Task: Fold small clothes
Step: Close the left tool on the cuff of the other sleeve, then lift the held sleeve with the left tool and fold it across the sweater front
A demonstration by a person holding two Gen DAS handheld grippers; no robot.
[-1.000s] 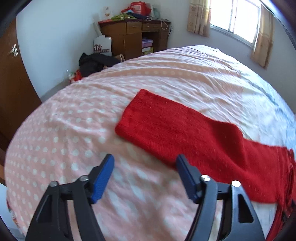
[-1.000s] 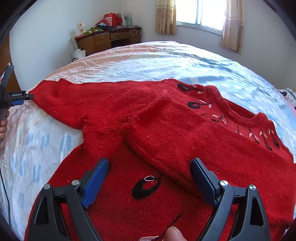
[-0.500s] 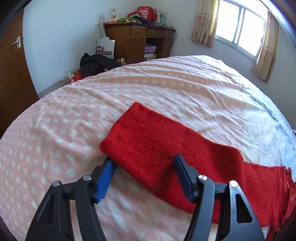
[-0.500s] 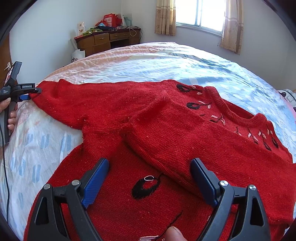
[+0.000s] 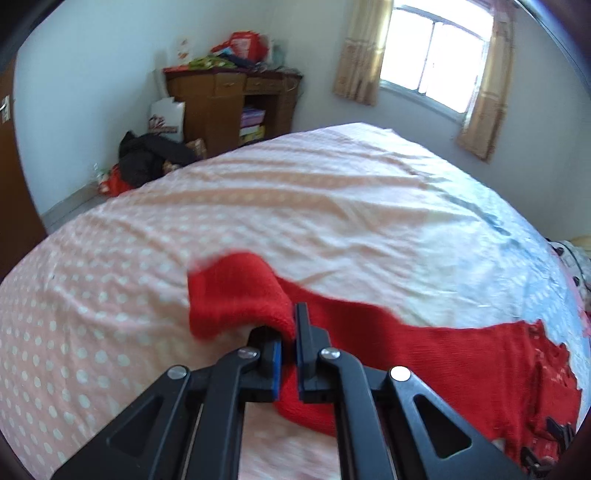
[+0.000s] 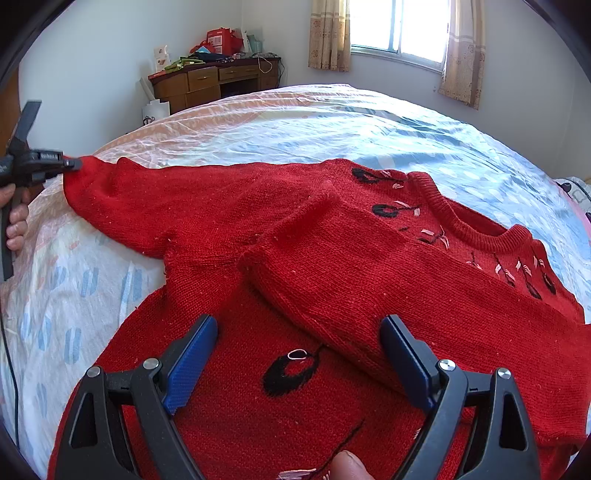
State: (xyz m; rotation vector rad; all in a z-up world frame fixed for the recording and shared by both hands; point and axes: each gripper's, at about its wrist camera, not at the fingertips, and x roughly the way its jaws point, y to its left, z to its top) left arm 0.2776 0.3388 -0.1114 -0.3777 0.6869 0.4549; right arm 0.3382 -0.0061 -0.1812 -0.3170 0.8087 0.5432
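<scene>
A red knit sweater (image 6: 332,277) with black and pink embroidery lies face up on the bed. One sleeve (image 6: 369,280) is folded across its chest. The other sleeve (image 6: 155,199) stretches out to the left. My left gripper (image 5: 290,350) is shut on that sleeve's cuff (image 5: 236,295) and lifts it off the sheet; it also shows at the left edge of the right wrist view (image 6: 70,162). My right gripper (image 6: 299,354) is open and empty, hovering over the sweater's lower front.
The bed (image 5: 332,192) has a pink dotted sheet that turns blue toward the right. A wooden desk (image 5: 229,103) with clutter stands by the far wall. Dark clothes (image 5: 147,158) lie on the floor. A window (image 6: 399,26) with curtains is behind.
My left gripper moved onto the sleeve cuff, shut on it and raised it, so the cuff now curls up. My right gripper stayed still and open.
</scene>
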